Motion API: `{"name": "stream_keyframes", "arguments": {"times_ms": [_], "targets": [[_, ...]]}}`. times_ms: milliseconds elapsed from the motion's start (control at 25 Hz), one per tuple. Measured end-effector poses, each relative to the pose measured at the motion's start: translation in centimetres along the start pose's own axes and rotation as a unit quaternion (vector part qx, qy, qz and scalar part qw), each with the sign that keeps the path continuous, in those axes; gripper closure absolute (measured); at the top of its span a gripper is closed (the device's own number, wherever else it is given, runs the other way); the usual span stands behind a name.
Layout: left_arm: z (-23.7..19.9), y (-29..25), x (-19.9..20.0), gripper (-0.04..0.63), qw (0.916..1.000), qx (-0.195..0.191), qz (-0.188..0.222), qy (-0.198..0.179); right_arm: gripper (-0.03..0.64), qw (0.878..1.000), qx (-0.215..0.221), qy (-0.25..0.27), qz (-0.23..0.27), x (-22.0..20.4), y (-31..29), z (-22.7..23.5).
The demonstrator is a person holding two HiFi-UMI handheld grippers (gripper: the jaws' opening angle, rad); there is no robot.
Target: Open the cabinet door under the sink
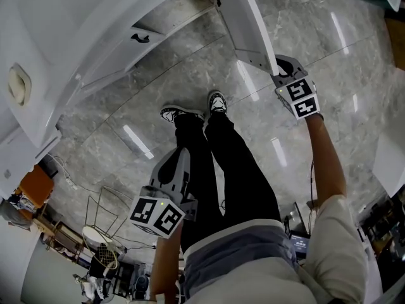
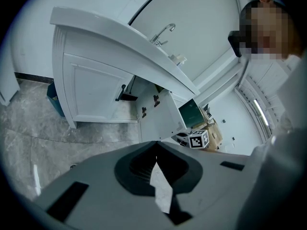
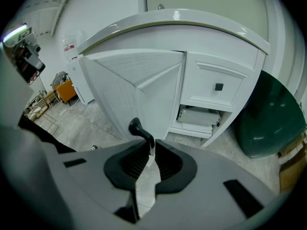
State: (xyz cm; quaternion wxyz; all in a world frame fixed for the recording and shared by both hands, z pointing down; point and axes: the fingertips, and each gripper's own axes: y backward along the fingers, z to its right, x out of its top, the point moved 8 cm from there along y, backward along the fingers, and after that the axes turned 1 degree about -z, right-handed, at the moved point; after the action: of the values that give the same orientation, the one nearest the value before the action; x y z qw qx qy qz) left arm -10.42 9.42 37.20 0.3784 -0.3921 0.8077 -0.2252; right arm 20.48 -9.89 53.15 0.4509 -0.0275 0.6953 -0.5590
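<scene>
No print reads clearly; the wall sticker [image 3: 70, 47] (red-edged) is perhaps a label, illegible.

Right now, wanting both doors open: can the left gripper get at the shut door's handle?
Probably: the left gripper is empty, jaws together, and only bare floor lies before that handle.

Right tool [image 3: 149, 147] clamps the handle [image 3: 136, 127], reaching forward; left tool [image 2: 156, 157] closed.
</scene>
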Motion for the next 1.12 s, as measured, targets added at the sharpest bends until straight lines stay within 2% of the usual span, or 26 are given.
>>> {"name": "stream_keyframes", "arguments": {"times_ms": [360, 520, 640, 1000, 1120], "targets": [[0.0, -1.4, 0.0, 0.595, 0.9999, 0.0, -0.016, -0.005, 0.567, 0.997, 0.02, 0.063, -0.025, -1.0, 0.2, 4.3], [0.2, -1.7, -0.3, 0.595, 0.9996, -0.002, -0.026, -0.01, 0.523, 0.995, 0.025, 0.089, -0.041, -1.1, 0.6, 6.4], [0.4, -2.0, -0.5, 0.595, 0.9995, -0.007, -0.029, -0.012, 0.517, 0.992, 0.034, 0.108, -0.05, -0.9, 0.6, 6.7], [0.5, -2.0, -0.2, 0.595, 0.9993, -0.008, -0.033, -0.018, 0.512, 0.994, 0.017, 0.102, -0.046, -1.2, 0.9, 6.4], [0.3, -1.8, -0.2, 0.595, 0.9992, -0.009, -0.033, -0.019, 0.512, 0.995, 0.013, 0.085, -0.045, -1.8, 1.9, 6.6]]}}
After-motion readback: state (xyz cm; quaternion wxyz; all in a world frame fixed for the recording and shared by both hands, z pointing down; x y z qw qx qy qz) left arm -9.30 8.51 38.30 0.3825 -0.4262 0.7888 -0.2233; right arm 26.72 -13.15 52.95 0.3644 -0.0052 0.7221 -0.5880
